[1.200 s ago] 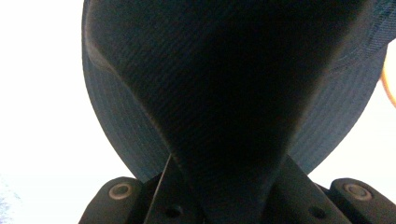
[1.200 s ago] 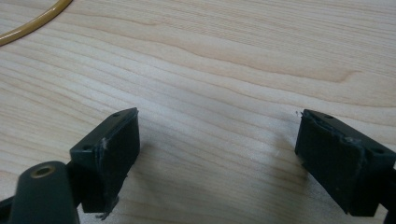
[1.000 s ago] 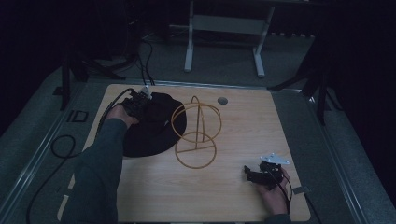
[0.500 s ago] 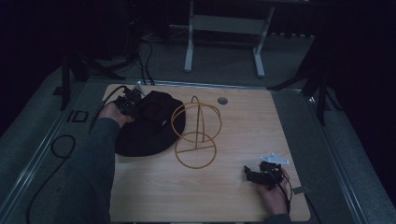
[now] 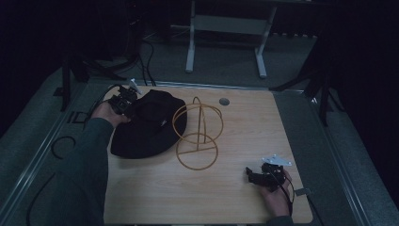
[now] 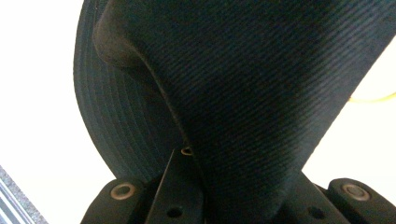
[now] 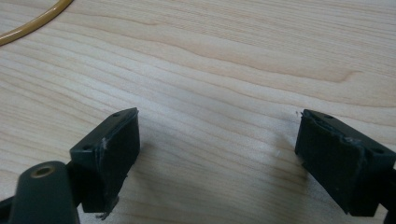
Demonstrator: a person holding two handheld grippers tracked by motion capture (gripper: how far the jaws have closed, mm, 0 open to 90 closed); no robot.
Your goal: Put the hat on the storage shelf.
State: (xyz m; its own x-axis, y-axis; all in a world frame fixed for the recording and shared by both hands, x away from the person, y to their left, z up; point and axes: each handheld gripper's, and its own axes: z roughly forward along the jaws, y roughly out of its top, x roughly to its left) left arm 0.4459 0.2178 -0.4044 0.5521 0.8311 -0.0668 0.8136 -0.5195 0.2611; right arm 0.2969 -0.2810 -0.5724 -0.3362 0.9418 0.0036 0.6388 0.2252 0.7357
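Note:
A black bucket hat [image 5: 146, 125] lies at the table's left, next to a yellow wire hat stand [image 5: 196, 134] at the middle. My left gripper [image 5: 124, 101] is shut on the hat's far left edge and holds that edge a little off the table. In the left gripper view the dark fabric [image 6: 261, 93] runs down between the jaws, pinched against one finger [image 6: 180, 186]. My right gripper [image 5: 254, 176] rests low at the table's front right, open, with bare wood between its pads [image 7: 217, 149]. A bit of the stand's yellow base ring [image 7: 32, 25] shows beyond it.
The light wooden table [image 5: 244, 127] has a round cable grommet [image 5: 224, 101] near its far edge. Cables lie on the grey floor to the left, and a white desk frame [image 5: 226, 28] stands behind the table.
My left gripper has moved left and a little up with the hat's edge in it, pulling the hat away from the stand. The right gripper has stayed in place.

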